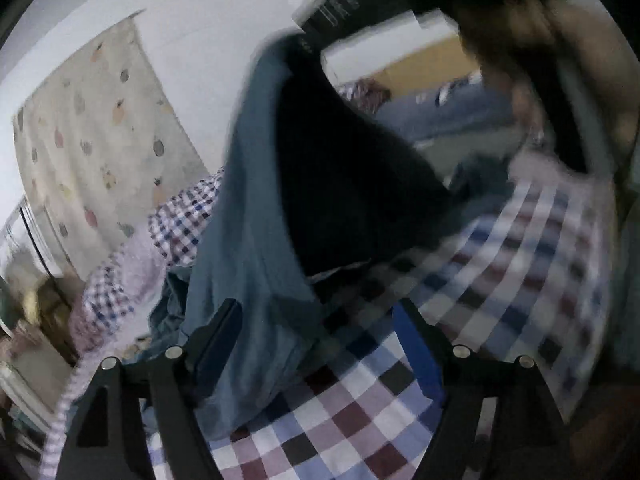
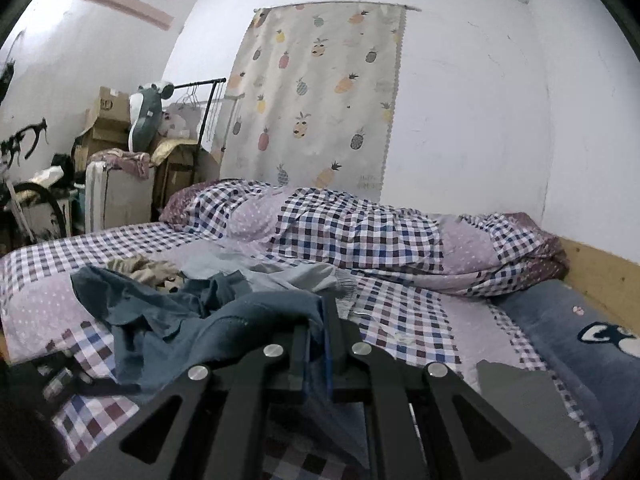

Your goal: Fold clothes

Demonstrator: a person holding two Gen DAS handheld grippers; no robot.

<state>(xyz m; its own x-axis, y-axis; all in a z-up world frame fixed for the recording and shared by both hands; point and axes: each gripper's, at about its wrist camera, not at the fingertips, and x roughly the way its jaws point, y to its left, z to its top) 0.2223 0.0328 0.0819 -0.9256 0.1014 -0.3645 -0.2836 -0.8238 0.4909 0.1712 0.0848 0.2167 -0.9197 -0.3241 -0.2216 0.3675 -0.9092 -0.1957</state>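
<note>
Right claw (image 2: 318, 344) up close first: its jaws are pinched nearly together with a fold of the blue-grey garment (image 2: 224, 320) caught between them, the cloth spilling away to the left over the checked bedsheet (image 2: 400, 320). The left claw (image 1: 316, 344) stands wide apart, nothing clamped; the same blue-grey garment (image 1: 248, 240) drapes past its left finger (image 1: 218, 344), touching or just brushing it, hard to say which through the blur.

This thing looks light and floppy. It sags and bunches wherever it isn't held, so it will likely want two grips along an edge, at a hem or shoulder seam, and some tension between them to lay flat. A mid-panel pinch would probably just gather wrinkles.

Now the views differ nicely. The left wrist camera shows the garment lifted, hanging in a tall sheet with a dark inner side, and a blurred arm (image 1: 560, 80) at upper right. The right wrist camera shows none of that height; instead it gives the layout: the garment's crumpled bulk on the bed, a beige item (image 2: 140, 266) and a pale one (image 2: 296, 276) just beyond, the rolled checked quilt (image 2: 360, 232) farther back, a blue pillow (image 2: 568, 332) to the right, then the pineapple curtain (image 2: 320, 92) on the far wall.
</note>
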